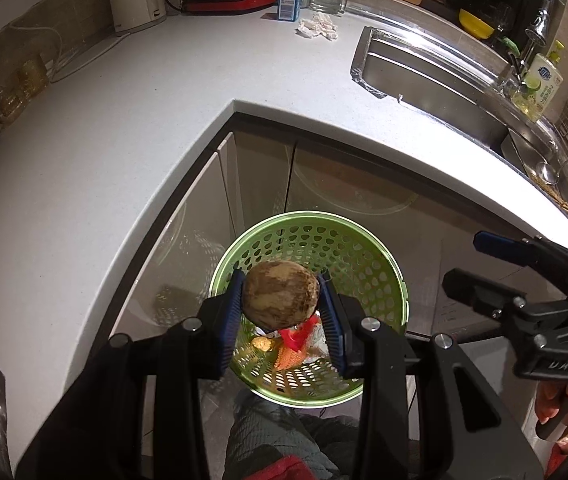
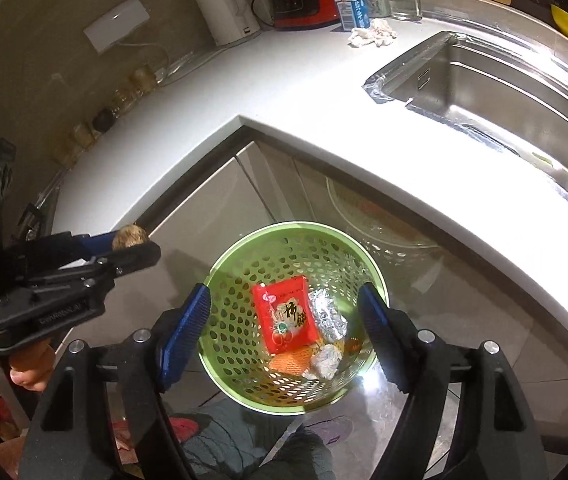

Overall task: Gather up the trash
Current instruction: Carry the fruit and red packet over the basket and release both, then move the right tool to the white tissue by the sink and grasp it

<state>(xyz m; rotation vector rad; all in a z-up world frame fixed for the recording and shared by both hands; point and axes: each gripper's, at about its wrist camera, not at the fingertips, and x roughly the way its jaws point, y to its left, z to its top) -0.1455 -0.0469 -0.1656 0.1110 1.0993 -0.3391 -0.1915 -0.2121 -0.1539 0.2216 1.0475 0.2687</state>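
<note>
One green perforated bin (image 2: 296, 248) on the floor below the counter corner; inside it one red packet (image 2: 286, 320), two crumpled foil wads (image 2: 326, 310) and one orange scrap (image 2: 290, 362). Left gripper (image 1: 280, 300) is clamped on one round brown mottled ball (image 1: 280, 294), held over the bin. Right gripper (image 2: 284, 332) is spread wide above the bin, nothing between its pads; one crumpled tissue (image 1: 318, 26) on the counter (image 1: 144, 100).

Black left gripper (image 1: 280, 312) with blue ribbed pads (image 1: 230, 320), silver screws
</note>
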